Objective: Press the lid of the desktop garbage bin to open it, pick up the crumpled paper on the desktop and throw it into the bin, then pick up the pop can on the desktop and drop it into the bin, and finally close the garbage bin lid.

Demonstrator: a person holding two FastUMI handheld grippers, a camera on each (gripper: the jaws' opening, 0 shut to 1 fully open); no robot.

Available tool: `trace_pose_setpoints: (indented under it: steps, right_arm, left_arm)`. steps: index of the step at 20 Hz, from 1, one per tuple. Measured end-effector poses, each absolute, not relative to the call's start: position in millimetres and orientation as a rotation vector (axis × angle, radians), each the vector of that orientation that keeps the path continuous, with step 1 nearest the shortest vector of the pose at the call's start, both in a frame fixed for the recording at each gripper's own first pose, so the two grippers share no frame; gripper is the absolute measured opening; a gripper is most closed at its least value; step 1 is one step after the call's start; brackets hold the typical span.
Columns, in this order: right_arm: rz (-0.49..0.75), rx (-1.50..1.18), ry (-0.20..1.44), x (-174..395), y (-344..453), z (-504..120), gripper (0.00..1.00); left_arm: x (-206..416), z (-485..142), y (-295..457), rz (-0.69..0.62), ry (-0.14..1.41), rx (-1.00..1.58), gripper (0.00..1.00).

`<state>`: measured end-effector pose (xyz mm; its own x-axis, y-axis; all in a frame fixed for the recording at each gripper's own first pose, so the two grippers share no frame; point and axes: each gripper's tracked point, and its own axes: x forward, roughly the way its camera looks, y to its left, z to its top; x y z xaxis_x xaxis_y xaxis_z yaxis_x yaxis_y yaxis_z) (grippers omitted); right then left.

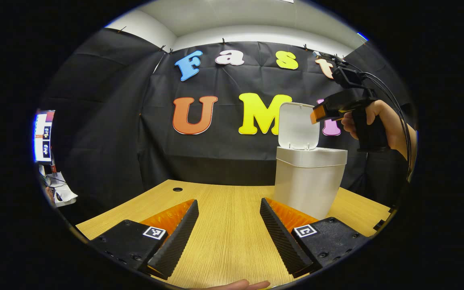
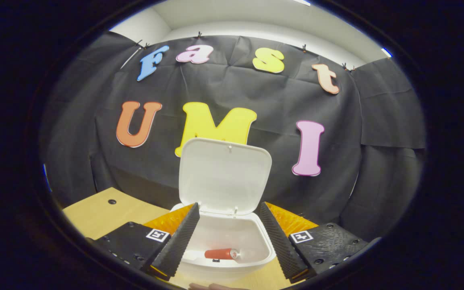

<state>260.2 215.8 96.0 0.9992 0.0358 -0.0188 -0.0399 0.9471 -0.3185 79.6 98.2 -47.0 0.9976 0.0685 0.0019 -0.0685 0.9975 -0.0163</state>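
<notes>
We hold two grippers over a light wooden desk [image 1: 224,225]. In the left gripper view, the left gripper [image 1: 228,237] hangs low above the bare desk surface, its fingers spread wide with nothing between them. To its right stands the white garbage bin [image 1: 308,183], upright, with its lid [image 1: 298,125] tilted up and open. Above the bin's far side, a hand [image 1: 371,121] holds the right gripper [image 1: 320,113], whose tip sits just beside the lid's upper edge; from there we cannot tell how its fingers stand.

In the right gripper view, we look down into the open bin [image 2: 224,241]. The right gripper [image 2: 228,237] has its fingers spread apart and empty, framing the bin's mouth. The pop can [image 2: 220,253] lies on its side at the bottom of the bin. We cannot make out the crumpled paper in there. The lid [image 2: 224,175] stands nearly upright behind the opening.

We judge that closing the lid is what remains. The risk lies in how we push it: a shove against the tall, light bin could tip or slide it across the desk, since the left gripper is not bracing it. A push that is too weak could also leave the lid resting unlatched.
</notes>
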Motion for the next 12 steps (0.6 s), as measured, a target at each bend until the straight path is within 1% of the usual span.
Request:
trace_pose_setpoints:
  steps: [3, 4, 5, 6, 9, 11, 12]
  right_arm:
    - [0.061, -0.311, -0.061, 255, 227, 123, 0.94]
    - [0.068, -0.305, -0.081, 253, 231, 132, 0.97]
    - [0.073, -0.3, -0.11, 252, 235, 143, 0.97]
    - [0.076, -0.292, -0.135, 251, 239, 153, 0.94]
    - [0.101, -0.257, -0.204, 250, 259, 182, 0.97]
    - [0.077, -0.246, -0.23, 257, 261, 194, 0.92]
    - [0.059, -0.249, -0.242, 263, 261, 200, 0.94]
  left_arm:
    - [78, -45, 102, 0.07, -0.007, -0.01, 0.99]
    - [79, -45, 104, 0.074, -0.006, -0.011, 0.99]
    - [80, -43, 106, 0.079, -0.012, -0.02, 0.99]
    - [81, -39, 105, 0.073, -0.017, -0.036, 0.99]
    - [83, -41, 102, 0.06, -0.011, -0.041, 0.97]
    - [83, -42, 98, 0.045, -0.01, -0.023, 0.97]
    - [84, -44, 96, 0.034, -0.009, -0.02, 0.97]
